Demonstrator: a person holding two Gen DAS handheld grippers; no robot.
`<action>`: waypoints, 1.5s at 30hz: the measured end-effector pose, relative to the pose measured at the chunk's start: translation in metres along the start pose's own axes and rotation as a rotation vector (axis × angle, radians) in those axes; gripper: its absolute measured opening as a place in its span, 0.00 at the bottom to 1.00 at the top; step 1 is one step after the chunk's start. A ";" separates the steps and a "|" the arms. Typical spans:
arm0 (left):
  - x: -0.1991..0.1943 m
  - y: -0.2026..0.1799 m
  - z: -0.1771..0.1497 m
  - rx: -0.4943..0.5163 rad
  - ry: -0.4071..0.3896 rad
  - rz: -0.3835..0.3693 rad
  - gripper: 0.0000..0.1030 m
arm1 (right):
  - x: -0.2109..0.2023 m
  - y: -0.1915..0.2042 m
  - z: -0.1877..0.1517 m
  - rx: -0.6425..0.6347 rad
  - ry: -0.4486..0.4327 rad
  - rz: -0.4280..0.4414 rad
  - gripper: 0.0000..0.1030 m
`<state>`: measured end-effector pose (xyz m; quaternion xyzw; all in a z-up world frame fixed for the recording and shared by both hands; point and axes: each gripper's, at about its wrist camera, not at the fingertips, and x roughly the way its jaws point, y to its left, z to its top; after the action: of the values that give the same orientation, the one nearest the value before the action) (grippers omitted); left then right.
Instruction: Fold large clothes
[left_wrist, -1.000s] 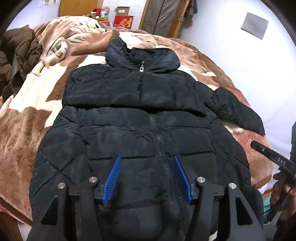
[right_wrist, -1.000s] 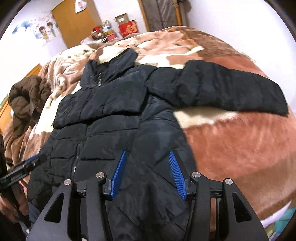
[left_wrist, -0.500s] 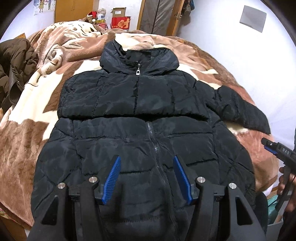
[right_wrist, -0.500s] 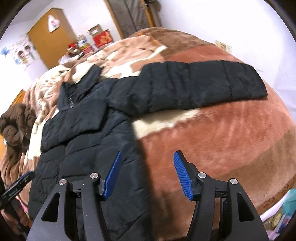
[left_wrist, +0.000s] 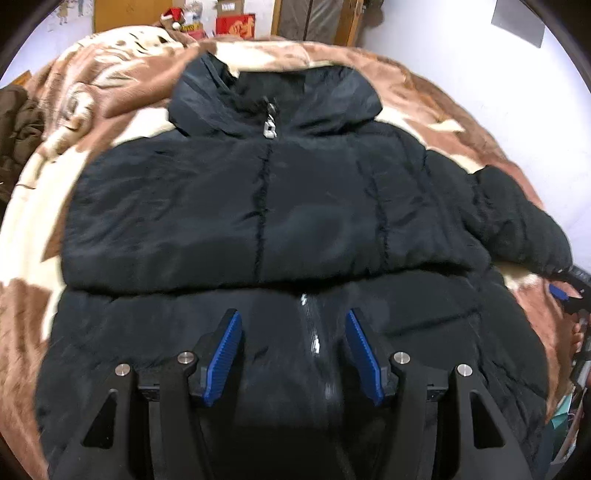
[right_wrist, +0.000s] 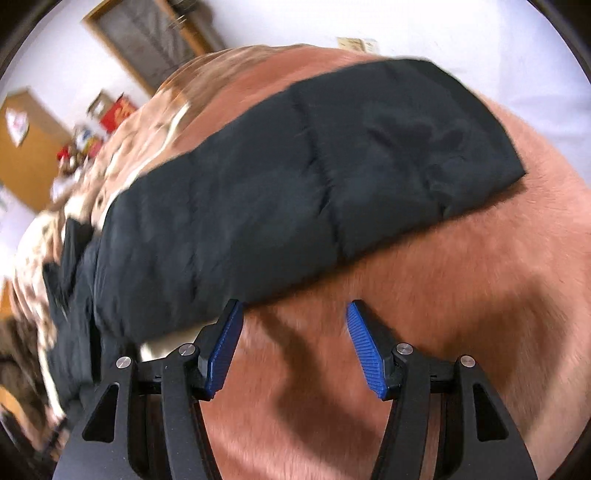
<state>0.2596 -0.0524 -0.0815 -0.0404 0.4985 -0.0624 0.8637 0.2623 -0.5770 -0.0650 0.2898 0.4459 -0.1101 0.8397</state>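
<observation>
A black puffer jacket (left_wrist: 266, 206) lies front up on a bed, zipped, hood (left_wrist: 273, 99) at the far end. Its left sleeve is folded across the chest. Its right sleeve (right_wrist: 295, 177) stretches out flat over the brown blanket. My left gripper (left_wrist: 293, 350) is open and empty, just above the jacket's lower front near the zipper. My right gripper (right_wrist: 295, 339) is open and empty, low over the blanket just in front of the outstretched sleeve's near edge; its left fingertip (right_wrist: 231, 321) is at that edge. It also shows at the right edge of the left wrist view (left_wrist: 569, 291).
A brown and cream fleece blanket (right_wrist: 461, 295) covers the bed. A brown coat (left_wrist: 16, 129) lies at the bed's left side. Boxes and a wooden door (left_wrist: 236, 22) stand beyond the bed's far end. A white wall (left_wrist: 498, 66) runs along the right.
My right gripper has swung right and dropped from over the jacket's body down to the outstretched sleeve. My left gripper has moved forward up the jacket's front. Both stay open.
</observation>
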 end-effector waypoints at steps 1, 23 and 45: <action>0.011 -0.003 0.005 0.005 0.013 -0.001 0.59 | -0.001 -0.003 0.005 0.018 -0.022 0.019 0.59; -0.023 -0.025 0.008 0.023 -0.048 -0.070 0.59 | -0.074 0.034 0.030 0.006 -0.217 0.077 0.12; -0.110 0.081 -0.013 -0.198 -0.210 -0.030 0.59 | -0.079 0.356 -0.090 -0.608 -0.054 0.410 0.11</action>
<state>0.1991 0.0438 -0.0047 -0.1390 0.4085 -0.0214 0.9019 0.3126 -0.2422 0.0984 0.1075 0.3683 0.1905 0.9036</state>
